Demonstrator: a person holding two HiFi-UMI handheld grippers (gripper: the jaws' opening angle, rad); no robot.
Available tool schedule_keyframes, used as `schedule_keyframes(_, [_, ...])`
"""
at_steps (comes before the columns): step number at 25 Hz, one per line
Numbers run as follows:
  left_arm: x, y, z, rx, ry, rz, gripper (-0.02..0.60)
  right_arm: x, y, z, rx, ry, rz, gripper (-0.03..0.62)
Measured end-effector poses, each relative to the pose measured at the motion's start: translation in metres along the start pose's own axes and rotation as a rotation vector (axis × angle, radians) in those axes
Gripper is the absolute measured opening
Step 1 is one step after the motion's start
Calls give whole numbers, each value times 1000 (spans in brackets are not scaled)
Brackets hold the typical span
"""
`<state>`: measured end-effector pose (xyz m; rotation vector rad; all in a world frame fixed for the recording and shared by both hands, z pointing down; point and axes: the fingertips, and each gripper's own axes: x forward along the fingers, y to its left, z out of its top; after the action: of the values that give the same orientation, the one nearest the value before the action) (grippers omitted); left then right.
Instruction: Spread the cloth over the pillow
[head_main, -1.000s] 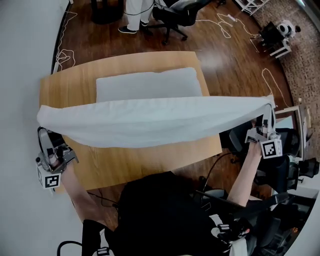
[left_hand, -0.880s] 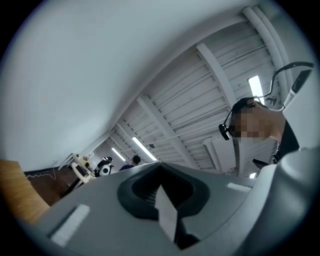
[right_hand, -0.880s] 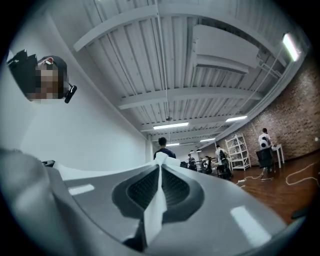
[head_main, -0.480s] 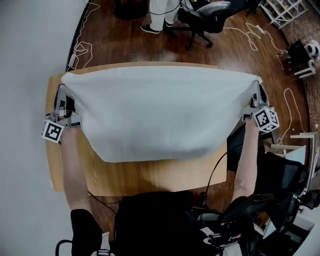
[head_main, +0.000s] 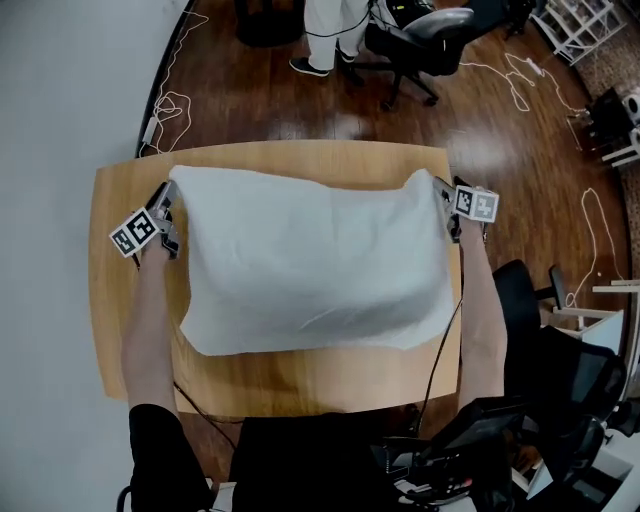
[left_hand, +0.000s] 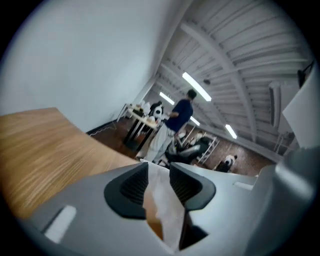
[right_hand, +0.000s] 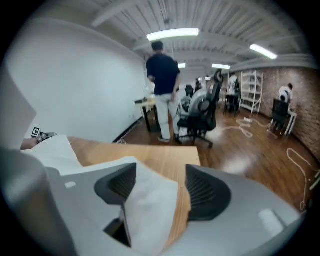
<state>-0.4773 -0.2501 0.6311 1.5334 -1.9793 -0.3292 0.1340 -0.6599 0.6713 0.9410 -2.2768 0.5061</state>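
Head view: cloth corners between both opening fingers.

A wooden table is filling the middle of the head view, its bare top showing at nine and six o'clock. At twelve o'clock a person in white trousers is standing on the dark wood floor, just beside a black office chair at one o'clock. A pale cable is lying in loops at eleven o'clock, near the white wall, and another is trailing at two o'clock. A second dark chair is sitting at four o'clock. In the right gripper view a strip light is glowing at twelve o'clock.
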Motion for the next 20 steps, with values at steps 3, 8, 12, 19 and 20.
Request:
schedule_keyframes(3, [-22, 30, -33, -4, 132, 80, 177, 0, -20, -41, 39, 126, 17, 368])
schedule_keyframes(8, [-92, -1, -69, -21, 227, -104, 178, -123, -79, -71, 188, -21, 95, 368])
schedule_keyframes(12, [-221, -12, -131, 18, 378, -229, 178, -227, 16, -143, 88, -35, 415, 367])
schedule_keyframes(19, [-284, -33, -233, -34, 527, -299, 249, -312, 106, -333, 11, 236, 407, 368])
schedule_keyframes(20, [-283, -35, -228, -21, 515, -297, 225, -307, 120, -332, -14, 235, 391, 365])
